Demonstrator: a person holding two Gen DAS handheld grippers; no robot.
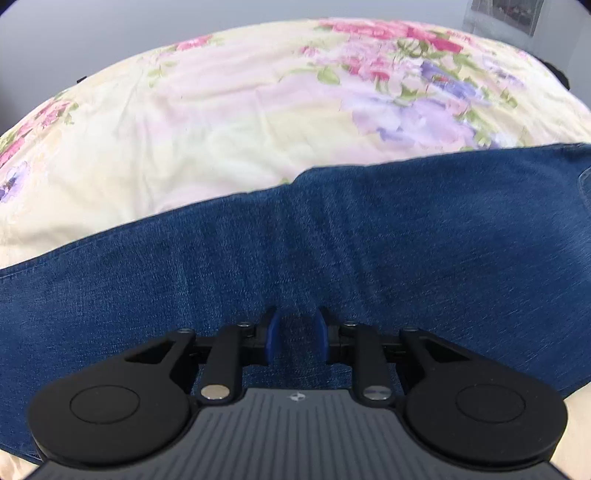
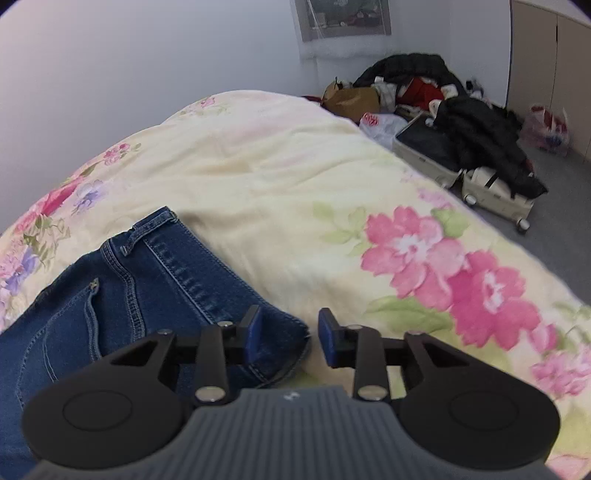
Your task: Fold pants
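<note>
**Jeans laid out on flowered bedspread**

Blue jeans lie flat across a floral bedspread. The left gripper hovers over the legs, fingers parted and empty; the right gripper, likewise released, sits at the waistband corner.

I see a bed under a cream floral quilt, against a plain white wall. Beyond it, on grey floor, lies an open suitcase heaped with dark clothes, near pale cupboards. A picture hangs on the far wall.
</note>
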